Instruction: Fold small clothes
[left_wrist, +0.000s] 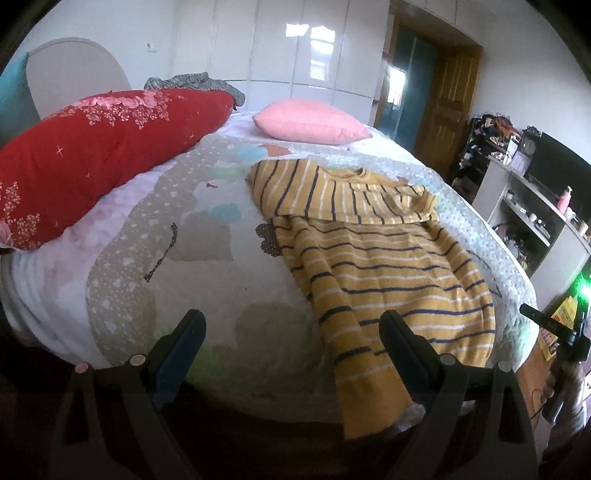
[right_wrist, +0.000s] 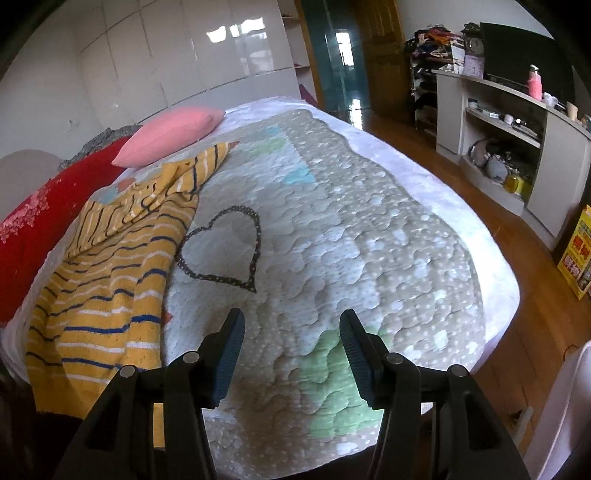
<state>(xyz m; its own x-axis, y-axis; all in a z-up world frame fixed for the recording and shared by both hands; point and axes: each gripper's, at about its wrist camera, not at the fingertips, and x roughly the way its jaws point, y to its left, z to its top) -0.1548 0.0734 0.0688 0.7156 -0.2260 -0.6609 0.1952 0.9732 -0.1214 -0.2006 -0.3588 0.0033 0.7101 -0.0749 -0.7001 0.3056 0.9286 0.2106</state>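
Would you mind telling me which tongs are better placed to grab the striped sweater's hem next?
Probably the left tongs: the sweater hem lies beside them; the right tongs face bare quilt.

A home bedroom: quilted pastel bed (right_wrist: 369, 229), pink square pillow (left_wrist: 314, 123) at far end, glossy white wardrobe (left_wrist: 295, 55), brown wooden door (left_wrist: 448, 110), cluttered white shelves (right_wrist: 498, 122) right.

1. Left gripper (left_wrist: 291, 325): black angular frame, dark blue ribbed fingers (left_wrist: 188, 332), round silver pins at 7 and 5 o'clock.
2. Right gripper (right_wrist: 291, 325): same black frame, blue ribbed fingers (right_wrist: 231, 343), silver pins.
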